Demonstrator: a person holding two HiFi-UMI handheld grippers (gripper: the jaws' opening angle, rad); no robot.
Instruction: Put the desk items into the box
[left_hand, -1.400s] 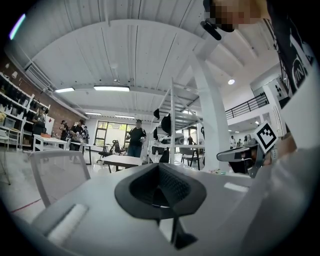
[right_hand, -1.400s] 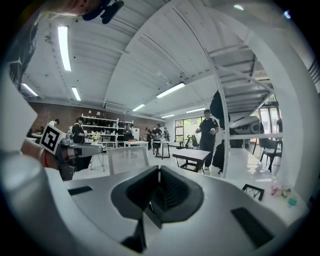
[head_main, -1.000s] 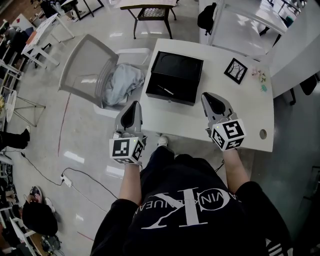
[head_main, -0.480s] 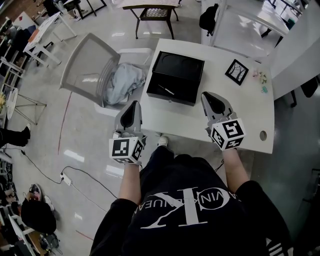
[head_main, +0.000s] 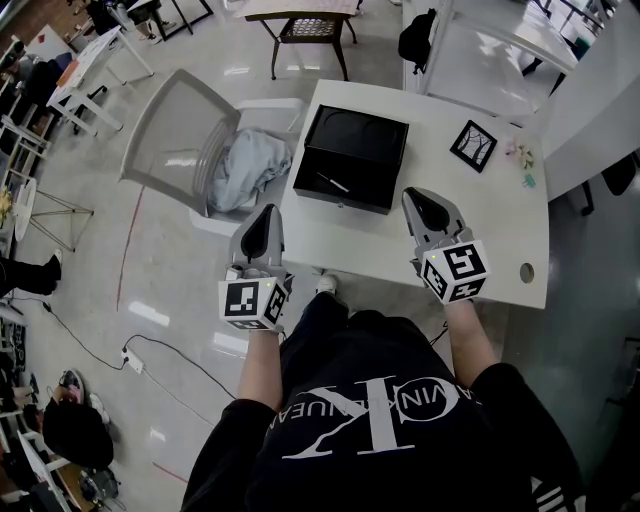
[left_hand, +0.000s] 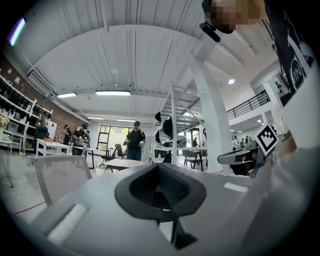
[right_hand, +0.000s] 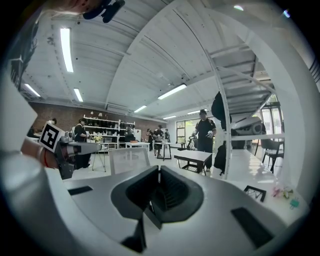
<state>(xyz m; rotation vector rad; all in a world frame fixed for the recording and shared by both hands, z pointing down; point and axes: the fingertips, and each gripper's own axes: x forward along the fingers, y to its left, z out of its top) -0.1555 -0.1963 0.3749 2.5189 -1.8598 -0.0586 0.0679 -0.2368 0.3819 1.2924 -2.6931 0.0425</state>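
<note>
**Desk** (head_main: 490, 215): white, carrying the items below.

**Box** (head_main: 340, 198): black, open, on the desk's far left part. A pen (head_main: 332, 181) already lies in it, near the front wall.

**Frame** (head_main: 471, 142): small, black-edged, flat on the desk right of the box and apart from it.

**Small bits** (head_main: 520, 152): pink and green, by the far right edge; too small to name.

**Left gripper** (head_main: 266, 222): jaws closed together on nothing, held off the desk's near left corner.

**Right gripper** (head_main: 425, 205): jaws likewise closed and empty, over the desk's near edge.

**Change:** next to none over the last second; both grippers keep their stations. Judged a pause, with the frame and bits yet to be boxed.
</note>
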